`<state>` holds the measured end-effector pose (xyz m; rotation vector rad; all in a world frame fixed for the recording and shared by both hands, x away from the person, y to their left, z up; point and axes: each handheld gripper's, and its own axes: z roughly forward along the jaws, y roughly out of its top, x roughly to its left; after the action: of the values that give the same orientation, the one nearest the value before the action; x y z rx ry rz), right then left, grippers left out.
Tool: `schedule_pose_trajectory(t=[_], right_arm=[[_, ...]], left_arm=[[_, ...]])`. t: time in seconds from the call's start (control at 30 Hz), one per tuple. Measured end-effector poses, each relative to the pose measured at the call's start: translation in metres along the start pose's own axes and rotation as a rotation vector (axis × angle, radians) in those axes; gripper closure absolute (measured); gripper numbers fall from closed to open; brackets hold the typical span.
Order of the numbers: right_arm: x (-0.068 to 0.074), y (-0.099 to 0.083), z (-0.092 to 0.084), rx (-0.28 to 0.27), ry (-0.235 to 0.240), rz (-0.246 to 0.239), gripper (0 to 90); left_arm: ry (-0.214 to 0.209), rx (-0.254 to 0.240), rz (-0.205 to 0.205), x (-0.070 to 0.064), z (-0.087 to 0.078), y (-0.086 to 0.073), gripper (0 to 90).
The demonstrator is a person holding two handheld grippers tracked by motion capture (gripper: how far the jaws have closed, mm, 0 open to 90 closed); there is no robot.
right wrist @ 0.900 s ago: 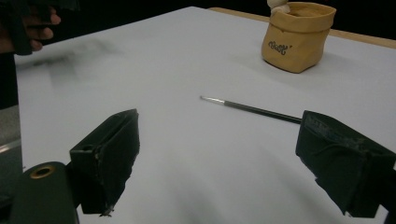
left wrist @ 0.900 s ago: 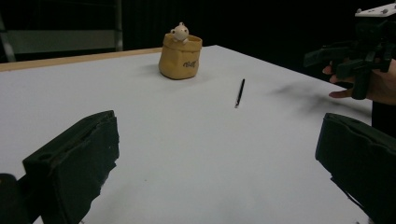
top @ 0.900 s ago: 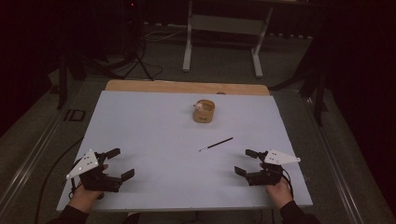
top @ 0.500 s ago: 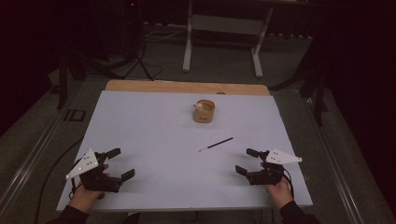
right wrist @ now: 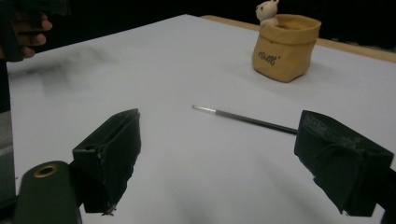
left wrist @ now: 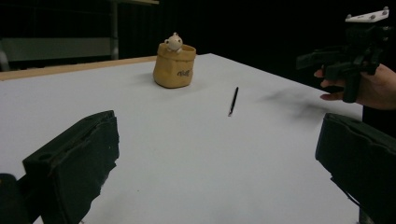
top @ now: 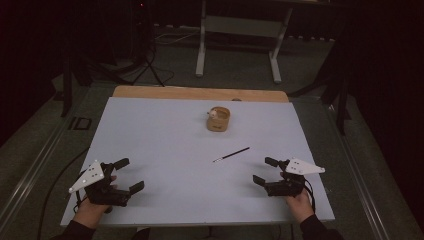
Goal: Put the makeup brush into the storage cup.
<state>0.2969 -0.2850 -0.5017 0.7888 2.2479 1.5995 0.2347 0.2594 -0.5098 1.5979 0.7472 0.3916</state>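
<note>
The room is dim and the surroundings fall to near black; light from above falls mainly on the pale matte white surface, which shows no glare. Soft, smeared shadows lie beneath the left gripper and the right gripper. In both gripper views the near black jaws are blurred, while the surface beyond them is grainy yet fairly sharp.

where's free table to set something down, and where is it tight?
Free: the whole left half of the white table, from the left hand-held gripper up to the far edge; also the near strip between the two grippers. Tighter: right of centre, where the thin brush lies between the yellow pot and the right hand-held gripper.
</note>
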Motion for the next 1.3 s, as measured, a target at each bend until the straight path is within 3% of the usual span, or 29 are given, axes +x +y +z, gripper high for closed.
schedule_pose_trajectory(t=[0.3, 0.33, 0.6, 0.7, 0.8, 1.1, 1.13, 1.23, 1.3], right_arm=[[-0.014, -0.007, 0.010, 0.080, -0.007, 0.030, 14.6], [-0.018, -0.008, 0.015, 0.117, -0.027, 0.012, 14.7], [-0.028, -0.002, 0.028, 0.187, -0.065, 0.053, 14.8], [-0.031, 0.001, 0.031, 0.227, -0.092, 0.044, 14.9], [-0.037, 0.002, 0.036, 0.283, -0.084, 0.074, 14.9], [-0.051, 0.013, 0.041, 0.365, -0.068, 0.069, 14.9], [-0.059, 0.019, 0.044, 0.427, -0.047, 0.075, 14.9], [-0.063, 0.023, 0.045, 0.454, -0.037, 0.069, 14.9], [-0.067, 0.026, 0.048, 0.502, -0.026, 0.053, 14.9]], left_arm=[[0.002, -0.004, 0.004, 0.000, -0.001, 0.001, 0.0], [0.004, -0.007, 0.006, 0.000, -0.001, 0.002, 0.0], [0.005, -0.014, -0.004, 0.002, -0.002, 0.002, 0.0], [-0.002, -0.020, -0.012, 0.001, -0.002, 0.003, 0.0], [0.000, -0.023, -0.010, 0.001, -0.002, 0.003, 0.0], [-0.005, -0.028, -0.020, 0.002, -0.002, 0.003, 0.0], [-0.004, -0.026, -0.020, 0.002, -0.002, 0.003, 0.0], [-0.002, -0.026, -0.017, 0.002, -0.002, 0.003, 0.0], [-0.001, -0.027, -0.015, 0.002, -0.002, 0.003, 0.0]])
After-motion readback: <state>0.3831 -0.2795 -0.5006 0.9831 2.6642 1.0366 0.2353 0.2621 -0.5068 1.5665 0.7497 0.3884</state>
